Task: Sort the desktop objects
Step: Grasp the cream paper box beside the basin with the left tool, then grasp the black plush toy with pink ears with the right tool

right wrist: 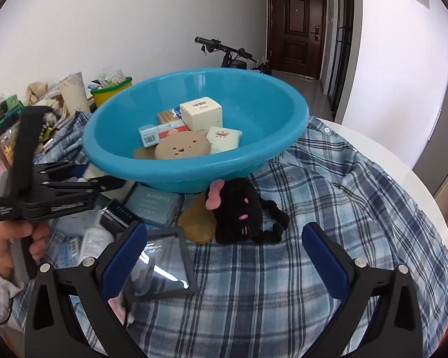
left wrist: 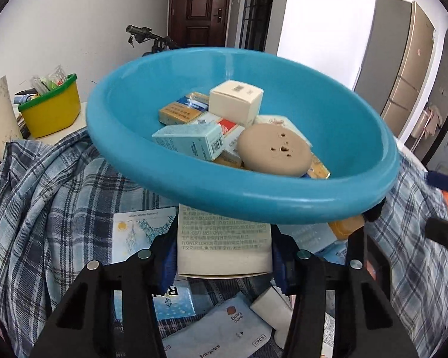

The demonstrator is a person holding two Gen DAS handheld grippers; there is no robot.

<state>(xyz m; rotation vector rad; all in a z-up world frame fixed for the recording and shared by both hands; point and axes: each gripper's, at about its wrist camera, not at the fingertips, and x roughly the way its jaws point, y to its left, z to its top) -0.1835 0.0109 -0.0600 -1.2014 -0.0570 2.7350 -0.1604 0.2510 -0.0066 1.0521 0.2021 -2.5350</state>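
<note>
My left gripper (left wrist: 224,246) is shut on a cream box (left wrist: 224,235) with small printed text, its blue pads against both sides, just below the near rim of the blue basin (left wrist: 254,208). The basin holds several small cartons and a tan round sponge (left wrist: 273,149). In the right wrist view a hand holds the left gripper (right wrist: 110,183) at the left, its tips under the edge of the blue basin (right wrist: 194,176). My right gripper (right wrist: 224,262) stands open and holds nothing. A black plush toy (right wrist: 242,214) lies just ahead of it on the plaid cloth (right wrist: 313,208).
A dark-framed glass panel (right wrist: 164,262), an amber disc (right wrist: 197,223), a teal box (right wrist: 152,203) and a white bottle (right wrist: 94,238) lie near the basin. A Babycare packet (left wrist: 224,337) lies below the left fingers. A yellow tub (left wrist: 52,110) stands at the back left.
</note>
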